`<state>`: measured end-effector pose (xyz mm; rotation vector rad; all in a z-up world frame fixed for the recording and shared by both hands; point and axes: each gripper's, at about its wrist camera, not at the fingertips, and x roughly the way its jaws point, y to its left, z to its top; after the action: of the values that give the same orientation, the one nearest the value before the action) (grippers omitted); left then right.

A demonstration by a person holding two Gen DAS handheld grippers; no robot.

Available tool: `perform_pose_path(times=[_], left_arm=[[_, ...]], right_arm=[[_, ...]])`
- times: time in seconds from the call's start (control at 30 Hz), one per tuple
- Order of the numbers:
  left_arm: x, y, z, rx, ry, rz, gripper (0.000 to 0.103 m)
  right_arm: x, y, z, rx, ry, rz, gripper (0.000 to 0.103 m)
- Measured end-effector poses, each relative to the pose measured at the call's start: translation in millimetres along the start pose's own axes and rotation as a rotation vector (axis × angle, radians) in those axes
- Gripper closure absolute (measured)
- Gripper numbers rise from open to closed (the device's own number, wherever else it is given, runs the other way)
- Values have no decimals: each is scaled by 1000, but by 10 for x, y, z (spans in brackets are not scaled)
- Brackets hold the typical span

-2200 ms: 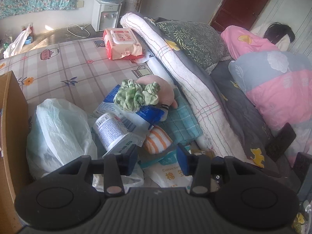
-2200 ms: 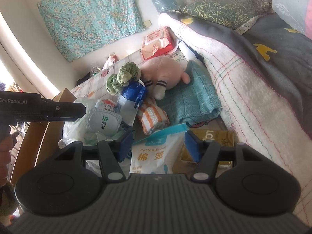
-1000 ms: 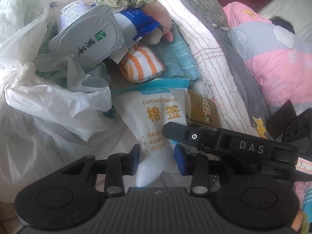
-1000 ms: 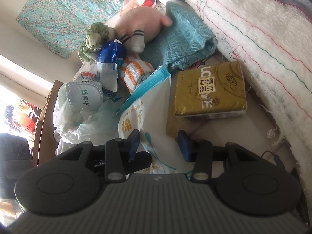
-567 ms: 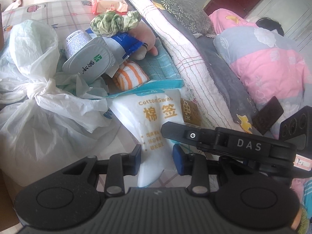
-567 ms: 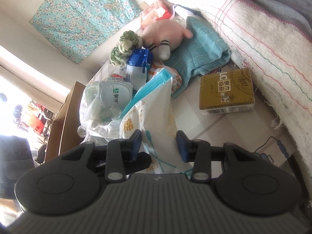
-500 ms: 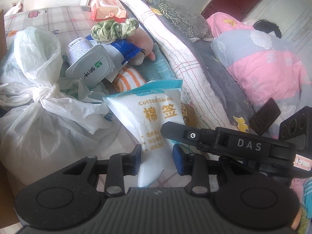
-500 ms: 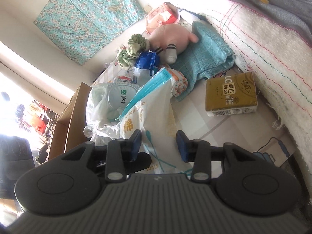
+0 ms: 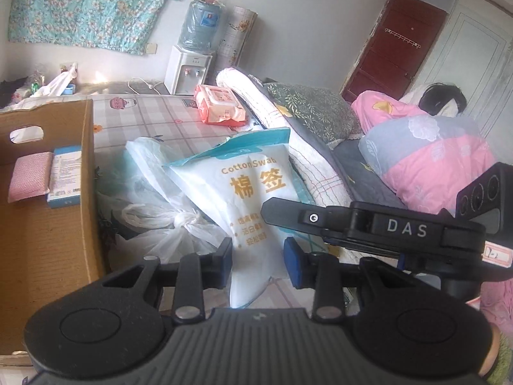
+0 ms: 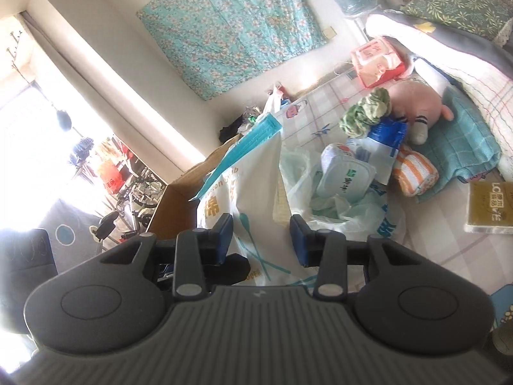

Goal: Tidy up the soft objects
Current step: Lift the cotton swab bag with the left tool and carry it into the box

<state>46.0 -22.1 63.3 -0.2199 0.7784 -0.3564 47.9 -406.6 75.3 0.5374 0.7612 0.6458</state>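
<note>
I have the cotton swab bag (image 9: 256, 189) pinched in both my left fingers (image 9: 226, 258) and right fingers (image 10: 223, 234), mid-carry at frame centre; next I judge it must swing left into the cardboard box (image 9: 48, 224).

A water dispenser (image 9: 188, 69) stands against the far wall, a blue bottle (image 9: 199, 24) on top. Left of it, a teal floral cloth (image 9: 93, 6) hangs on the wall. To its right stands a dark red door (image 9: 392, 46), shut.
</note>
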Motion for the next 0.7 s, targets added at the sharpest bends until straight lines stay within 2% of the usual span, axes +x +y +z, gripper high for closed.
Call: perform_pose_path(times=[0.2,0.37,0.5,0.63,0.7], left_arm=[[-504,533,220,-62,-75,107,68],[-796,1090,437,-111,-98,232,67],[-751,1615,613,-173,-51,306,67],[-560,2185,719,-242,25,334,67],[-427,2410,767,-241,67,362,67]], right_arm=[[550,743,191,-94,76,122,63],[1245,1375,344,-136,205,205,63],[1890,1705,389,-144,314,207,63],[2559,1886,359,-112,415,165,63],[2870,1939,321,-102,447,138,63]])
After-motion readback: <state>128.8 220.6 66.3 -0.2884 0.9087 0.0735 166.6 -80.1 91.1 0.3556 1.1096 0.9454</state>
